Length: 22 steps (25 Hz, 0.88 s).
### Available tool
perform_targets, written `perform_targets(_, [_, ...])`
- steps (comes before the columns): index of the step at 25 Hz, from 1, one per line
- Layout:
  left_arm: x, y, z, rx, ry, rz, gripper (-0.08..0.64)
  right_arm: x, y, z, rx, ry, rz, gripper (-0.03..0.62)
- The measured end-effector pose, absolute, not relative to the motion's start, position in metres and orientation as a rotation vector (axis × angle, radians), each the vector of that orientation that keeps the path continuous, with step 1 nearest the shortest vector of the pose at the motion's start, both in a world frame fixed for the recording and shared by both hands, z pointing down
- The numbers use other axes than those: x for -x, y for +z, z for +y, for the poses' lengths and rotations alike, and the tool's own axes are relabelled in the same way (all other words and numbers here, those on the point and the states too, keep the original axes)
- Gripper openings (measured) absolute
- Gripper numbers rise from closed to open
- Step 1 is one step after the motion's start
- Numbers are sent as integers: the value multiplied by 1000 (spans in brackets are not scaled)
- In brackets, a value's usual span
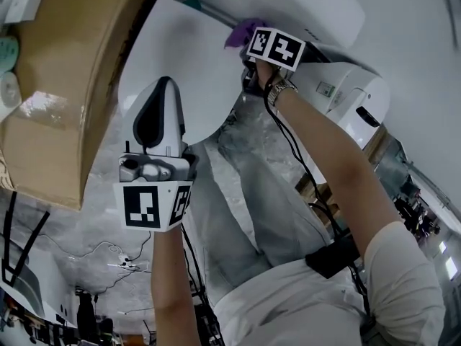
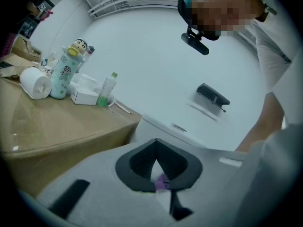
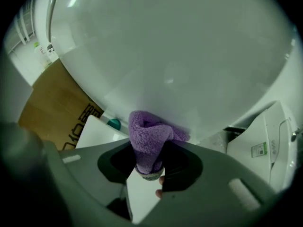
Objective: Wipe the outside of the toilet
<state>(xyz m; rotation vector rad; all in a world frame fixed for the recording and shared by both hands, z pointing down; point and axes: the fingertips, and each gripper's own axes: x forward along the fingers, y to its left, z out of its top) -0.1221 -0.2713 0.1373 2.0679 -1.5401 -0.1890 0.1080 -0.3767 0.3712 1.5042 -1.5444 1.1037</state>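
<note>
1. While the person is leaning over the toilet (image 1: pixel 180 56) in the head view, the right gripper (image 1: pixel 253 67) is pressing a purple cloth (image 1: pixel 242 32) against its white outer shell. The left gripper (image 1: pixel 160 110) is hanging apart, beside a cardboard box (image 1: pixel 65 85).
2. Left gripper view: its fingers (image 2: pixel 142 167) are sitting closed together, gripping nothing.
3. Right gripper view: its fingers (image 3: pixel 182 169) are clamping the bunched cloth, which is touching the toilet's curved surface.

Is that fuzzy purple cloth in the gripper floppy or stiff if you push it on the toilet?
Probably floppy: the purple cloth bunches and folds over where the right gripper pinches it. Its fluffy pile suggests it's soft and light, so it should squash against the toilet rather than scratch. Likely not slippery, since the pinch holds it.
</note>
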Motion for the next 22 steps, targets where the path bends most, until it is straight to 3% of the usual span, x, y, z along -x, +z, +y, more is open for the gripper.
perform_targets(13, [170,150,-291,-2064,-227,-1465,6,28,373,-437,-1492,1179,-1586,141])
perform_targets(22, [191,158,-288,-2064,-224,-1473,6,71,370,-464,-1488,1198,-1622,141])
